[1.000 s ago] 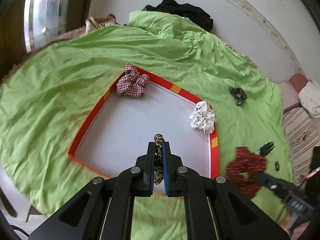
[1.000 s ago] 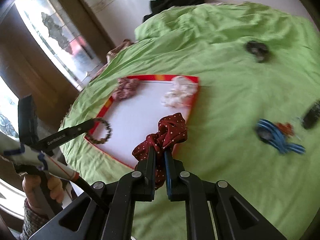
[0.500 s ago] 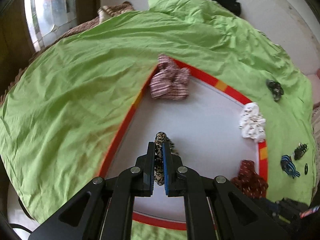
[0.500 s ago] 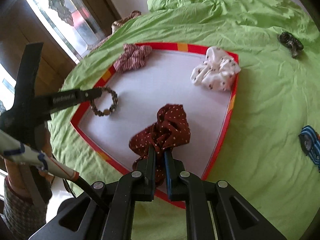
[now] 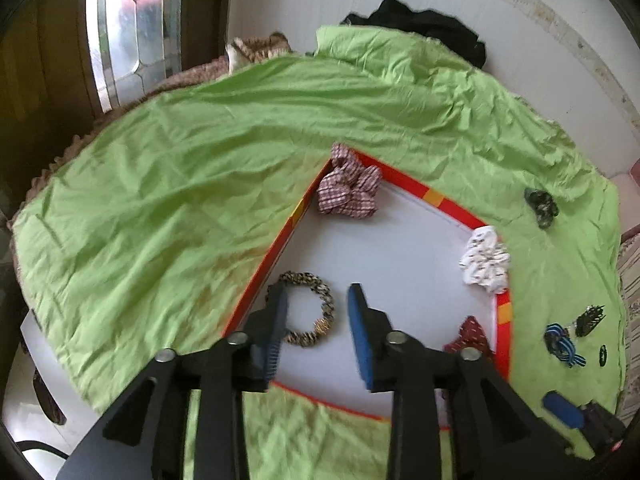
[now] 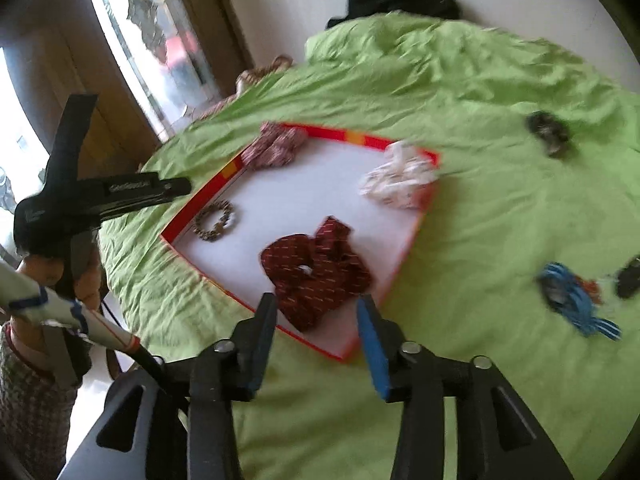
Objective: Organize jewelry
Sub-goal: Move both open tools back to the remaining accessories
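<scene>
- Four pieces already lie inside the shallow red-rimmed tray point(image 5: 434, 199), which sits on the green bedsheet point(image 5: 180, 184) as the collecting place; the sheet is spread over a bed and gives a soft, plain ground on which the small things show up well.
- Largest of the four, the dark red dotted scrunchie point(image 6: 316, 276) lies at the tray's near edge, right before the right gripper point(image 6: 318, 312). The jaws of that gripper are opening and its pads do not press the cloth, so I judge it is being let go into the tray.
- Next, the white printed scrunchie point(image 5: 485, 261) and the checked scrunchie point(image 5: 349, 192) each rest in a far corner of the tray, probably set well apart so that every piece stays easy to tell from the others.
- Smaller, the leopard-print hair band point(image 5: 306, 308) lies flat on the white tray floor near the left rim. It sits between the spreading fingers of the left gripper point(image 5: 318, 300), whose jaws are opening too and grip nothing.
- Smallest and still to be gathered: a blue striped piece point(image 6: 576, 304), a dark clip point(image 6: 548, 134) and some tiny dark bits remain loose on the sheet, well apart from the tray.
</scene>
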A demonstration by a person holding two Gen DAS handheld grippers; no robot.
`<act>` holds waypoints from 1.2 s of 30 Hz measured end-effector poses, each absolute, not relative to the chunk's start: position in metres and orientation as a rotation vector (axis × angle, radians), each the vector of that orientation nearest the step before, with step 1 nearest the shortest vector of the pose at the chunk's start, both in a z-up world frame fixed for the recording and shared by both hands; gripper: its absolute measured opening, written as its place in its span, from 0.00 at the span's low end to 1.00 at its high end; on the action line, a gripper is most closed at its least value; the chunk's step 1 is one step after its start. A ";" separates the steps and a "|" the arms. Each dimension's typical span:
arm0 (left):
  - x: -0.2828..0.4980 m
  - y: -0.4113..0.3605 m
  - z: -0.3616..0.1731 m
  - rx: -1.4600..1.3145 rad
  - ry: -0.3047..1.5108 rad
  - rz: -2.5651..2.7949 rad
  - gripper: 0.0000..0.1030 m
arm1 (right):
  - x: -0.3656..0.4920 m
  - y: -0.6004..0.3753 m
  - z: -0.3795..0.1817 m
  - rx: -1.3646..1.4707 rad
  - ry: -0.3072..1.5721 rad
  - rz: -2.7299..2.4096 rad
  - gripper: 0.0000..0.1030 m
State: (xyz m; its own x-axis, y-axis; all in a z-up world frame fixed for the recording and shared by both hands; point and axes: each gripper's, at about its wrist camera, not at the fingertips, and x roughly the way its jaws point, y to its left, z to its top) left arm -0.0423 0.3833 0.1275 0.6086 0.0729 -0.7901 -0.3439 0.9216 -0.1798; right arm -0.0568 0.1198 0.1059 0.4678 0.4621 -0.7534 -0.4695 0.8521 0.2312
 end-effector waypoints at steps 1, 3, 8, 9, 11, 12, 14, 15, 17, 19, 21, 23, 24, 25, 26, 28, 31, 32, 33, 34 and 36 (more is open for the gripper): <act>-0.049 0.377 0.132 -0.329 0.872 0.250 0.39 | -0.061 0.109 0.109 0.004 0.912 0.552 0.48; -0.060 0.364 0.138 -0.326 0.854 0.248 0.45 | -0.066 0.082 0.111 0.058 0.911 0.509 0.48; -0.080 0.319 0.150 -0.294 0.853 0.203 0.48 | -0.074 0.034 0.110 0.162 0.926 0.431 0.48; -0.083 0.310 0.152 -0.288 0.852 0.192 0.49 | -0.076 0.028 0.110 0.173 0.926 0.422 0.48; -0.088 0.290 0.157 -0.276 0.852 0.176 0.50 | -0.084 0.010 0.110 0.196 0.920 0.406 0.48; -0.090 0.283 0.158 -0.274 0.853 0.170 0.50 | -0.087 0.003 0.110 0.202 0.917 0.399 0.48; -0.093 0.263 0.162 -0.264 0.858 0.148 0.50 | -0.095 -0.010 0.108 0.205 0.912 0.388 0.49; -0.094 0.253 0.164 -0.254 0.859 0.139 0.50 | -0.099 -0.017 0.106 0.203 0.912 0.383 0.50; -0.097 0.238 0.168 -0.229 0.858 0.128 0.51 | -0.109 -0.037 0.100 0.198 0.916 0.361 0.50; -0.099 0.218 0.171 -0.191 0.860 0.110 0.54 | -0.115 -0.055 0.091 0.207 0.931 0.333 0.50; -0.099 0.201 0.172 -0.156 0.862 0.096 0.57 | -0.119 -0.080 0.079 0.248 0.955 0.295 0.50; -0.097 0.187 0.170 -0.126 0.872 0.082 0.57 | -0.122 -0.105 0.066 0.300 0.977 0.257 0.50; -0.096 0.180 0.169 -0.115 0.880 0.075 0.57 | -0.123 -0.115 0.062 0.319 0.983 0.242 0.50; -0.092 0.171 0.166 -0.106 0.894 0.062 0.57 | -0.124 -0.124 0.058 0.338 0.986 0.227 0.50; -0.091 0.167 0.164 -0.103 0.903 0.053 0.58 | -0.126 -0.136 0.055 0.359 0.985 0.208 0.50; -0.083 0.148 0.157 -0.090 0.933 0.020 0.57 | -0.129 -0.152 0.052 0.382 0.980 0.182 0.50; -0.073 0.120 0.149 -0.057 0.961 -0.027 0.57 | -0.129 -0.175 0.051 0.411 0.966 0.150 0.50; -0.070 0.111 0.146 -0.045 0.967 -0.045 0.57 | -0.128 -0.183 0.051 0.418 0.960 0.138 0.50; -0.066 0.101 0.143 -0.031 0.975 -0.066 0.57 | -0.127 -0.189 0.051 0.423 0.955 0.129 0.50; -0.061 0.089 0.139 -0.017 0.982 -0.091 0.57 | -0.126 -0.194 0.051 0.430 0.951 0.120 0.50; -0.051 0.069 0.129 0.007 0.993 -0.133 0.57 | -0.123 -0.205 0.050 0.450 0.945 0.103 0.50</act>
